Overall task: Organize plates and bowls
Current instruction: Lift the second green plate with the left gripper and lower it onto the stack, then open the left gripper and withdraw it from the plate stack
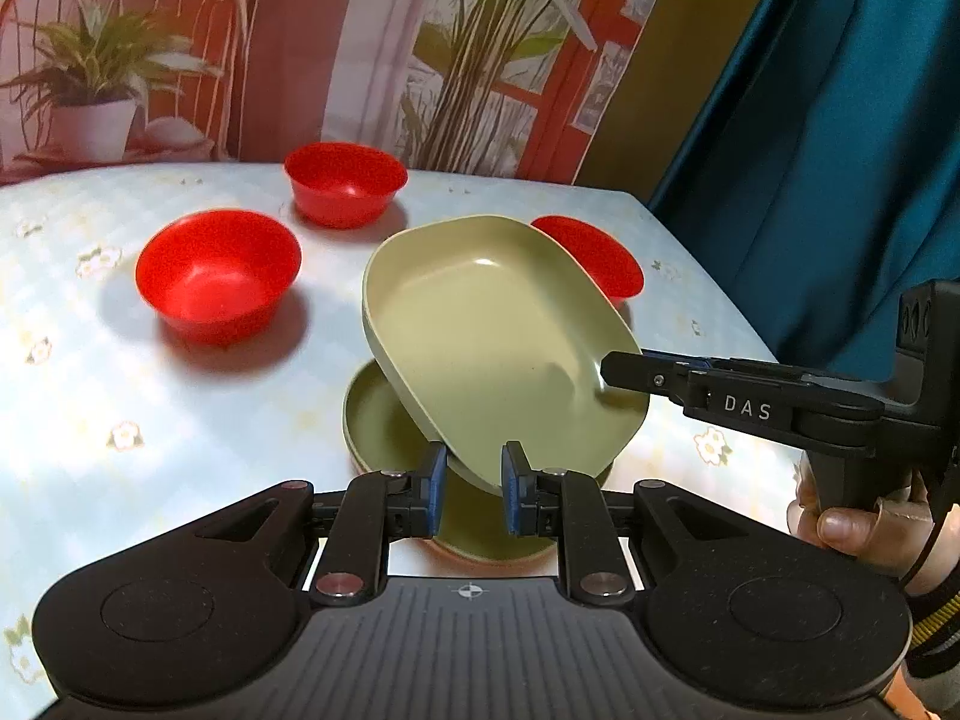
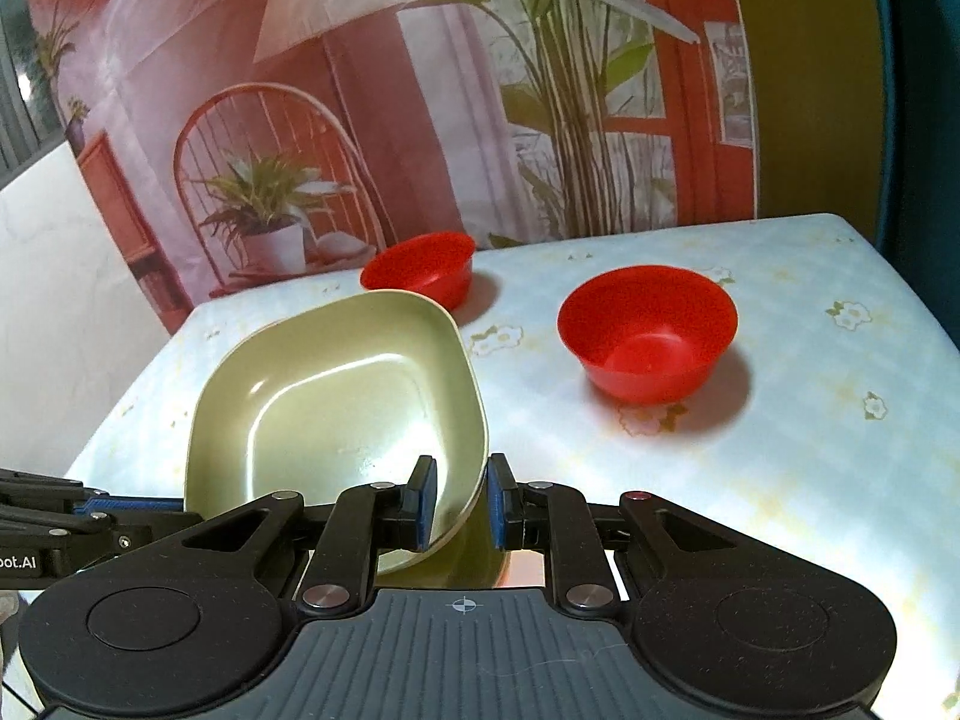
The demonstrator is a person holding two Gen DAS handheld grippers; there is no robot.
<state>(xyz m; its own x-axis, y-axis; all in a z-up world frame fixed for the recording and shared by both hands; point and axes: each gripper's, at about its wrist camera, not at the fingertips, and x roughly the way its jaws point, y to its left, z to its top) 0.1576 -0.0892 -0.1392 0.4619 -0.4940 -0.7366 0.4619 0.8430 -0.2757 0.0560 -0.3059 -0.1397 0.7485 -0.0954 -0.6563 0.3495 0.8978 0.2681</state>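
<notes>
Left to right across the table (image 1: 180,420), three red bowls (image 1: 219,273) stand empty, the rightmost half hidden behind a pale green dish (image 1: 498,336), also empty. That dish, glossy and rounded-rectangular, tilts above a darker green plate (image 1: 378,426). The left gripper (image 1: 474,492) pinches its near rim, jaws nearly closed, while the right gripper (image 2: 459,501) clamps its right edge likewise.

Both grippers' fingers (image 1: 515,498) pinch a tilted green dish (image 1: 492,336).

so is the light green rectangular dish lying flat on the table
No, the light green rectangular dish is tilted and lifted above a darker green plate, held at its rim by both tongs.
</notes>
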